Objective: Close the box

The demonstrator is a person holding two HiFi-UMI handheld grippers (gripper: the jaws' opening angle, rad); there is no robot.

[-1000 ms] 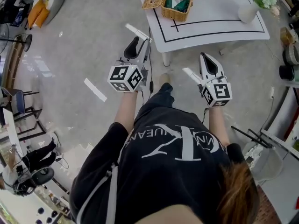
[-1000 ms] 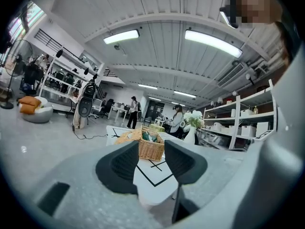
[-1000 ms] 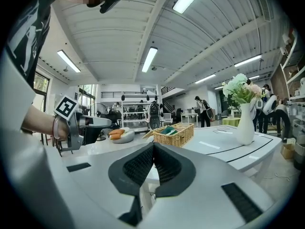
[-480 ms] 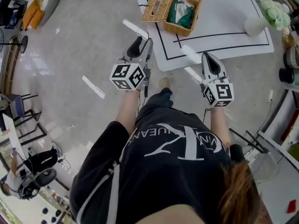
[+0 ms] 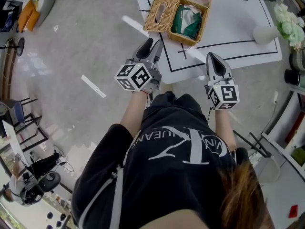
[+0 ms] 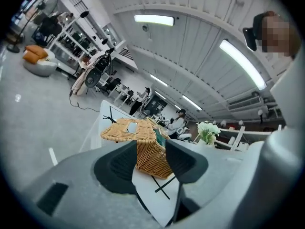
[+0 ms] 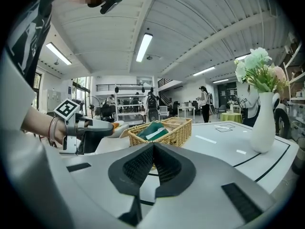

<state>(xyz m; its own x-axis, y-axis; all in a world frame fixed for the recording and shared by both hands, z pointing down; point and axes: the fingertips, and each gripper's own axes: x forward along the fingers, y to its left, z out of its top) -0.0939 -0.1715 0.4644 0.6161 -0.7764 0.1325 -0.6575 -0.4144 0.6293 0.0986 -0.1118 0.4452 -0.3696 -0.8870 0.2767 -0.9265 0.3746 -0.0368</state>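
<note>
Left gripper (image 5: pixel 150 46), empty jaws opening, aims at the wicker box (image 5: pixel 190 18) ahead, presumably for its lid (image 5: pixel 161 14); right gripper (image 5: pixel 212 57) pressed together, empty.

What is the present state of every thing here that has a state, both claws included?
Wicker box: open.
Lid: swung out sideways, not covering the box.
Green cloth: lying inside the box.
Vase: upright, with flowers in it.
Left claw: jaws apart and opening, holding nothing.
Right claw: jaws together, holding nothing.
</note>
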